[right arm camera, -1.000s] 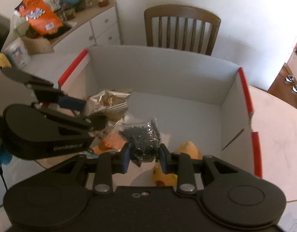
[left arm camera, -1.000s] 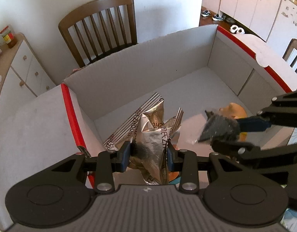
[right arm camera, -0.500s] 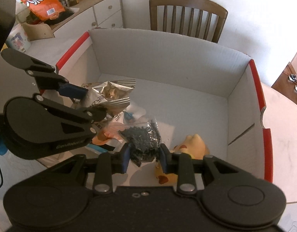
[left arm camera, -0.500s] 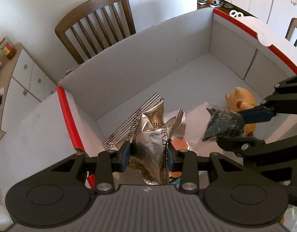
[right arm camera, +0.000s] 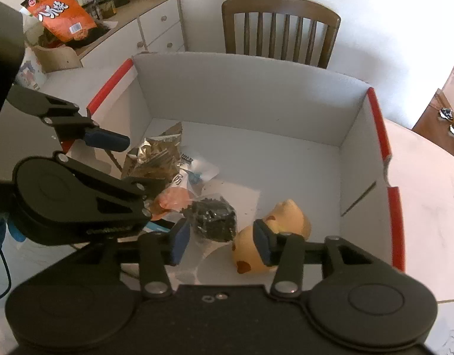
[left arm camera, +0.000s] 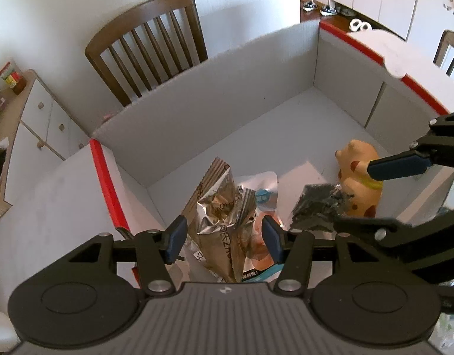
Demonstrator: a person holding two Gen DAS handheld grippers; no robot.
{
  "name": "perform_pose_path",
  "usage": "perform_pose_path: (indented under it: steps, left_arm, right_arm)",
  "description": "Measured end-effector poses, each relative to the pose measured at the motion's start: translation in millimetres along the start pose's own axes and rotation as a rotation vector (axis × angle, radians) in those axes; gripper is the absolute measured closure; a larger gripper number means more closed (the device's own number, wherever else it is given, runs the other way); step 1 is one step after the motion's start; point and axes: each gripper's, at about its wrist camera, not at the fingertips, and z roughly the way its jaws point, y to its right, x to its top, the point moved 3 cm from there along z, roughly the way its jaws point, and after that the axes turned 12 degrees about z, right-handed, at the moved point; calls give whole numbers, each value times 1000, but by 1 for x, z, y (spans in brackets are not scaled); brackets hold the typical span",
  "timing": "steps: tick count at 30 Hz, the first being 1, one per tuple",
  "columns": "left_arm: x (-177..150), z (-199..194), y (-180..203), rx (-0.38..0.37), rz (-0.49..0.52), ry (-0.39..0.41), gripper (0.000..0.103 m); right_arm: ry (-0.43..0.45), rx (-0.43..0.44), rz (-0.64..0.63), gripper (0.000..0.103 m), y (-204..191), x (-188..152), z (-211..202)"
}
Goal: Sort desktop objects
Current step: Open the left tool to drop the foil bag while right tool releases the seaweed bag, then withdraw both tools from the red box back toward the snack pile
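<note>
A white cardboard box with red edges stands on the table. My left gripper hangs over its left corner with jaws opening. A crumpled foil snack bag stands between the pads, with a gap on each side. My right gripper is also opening over the near side of the box. A clear bag of black bits lies on the box floor below it, free of the pads. A yellow spotted animal toy lies beside it.
A clear packet with orange and blue print lies under the foil bag. A wooden chair stands behind the box. A white cabinet holds an orange snack bag and jars. The far half of the box floor is bare.
Both grippers have opened. The foil bag and the black bag have been let go and sit lower in the box. Neither hand has shifted much.
</note>
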Motion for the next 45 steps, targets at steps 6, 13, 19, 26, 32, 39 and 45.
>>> perform_pose_path:
  steps: [6, 13, 19, 26, 32, 39, 45]
  left_arm:
    - [2, -19, 2, 14, -4, 27, 49]
    - [3, -44, 9, 27, -9, 46, 49]
    - [0, -71, 18, 42, -9, 68, 49]
    - [-4, -103, 29, 55, -13, 97, 49]
    - [-10, -127, 44, 62, -14, 115, 49]
    - [-21, -152, 61, 62, -31, 142, 49]
    - [-34, -172, 74, 76, -64, 176, 49]
  right_arm:
    - [30, 8, -23, 46, -2, -3, -17]
    - [66, 22, -26, 46, -6, -5, -42]
    - [94, 30, -38, 46, -10, -14, -67]
    - [129, 34, -44, 45, -11, -24, -96]
    - [157, 39, -50, 45, -9, -35, -119]
    - [185, 50, -48, 44, -1, -51, -145]
    - [200, 50, -51, 42, 9, -71, -162]
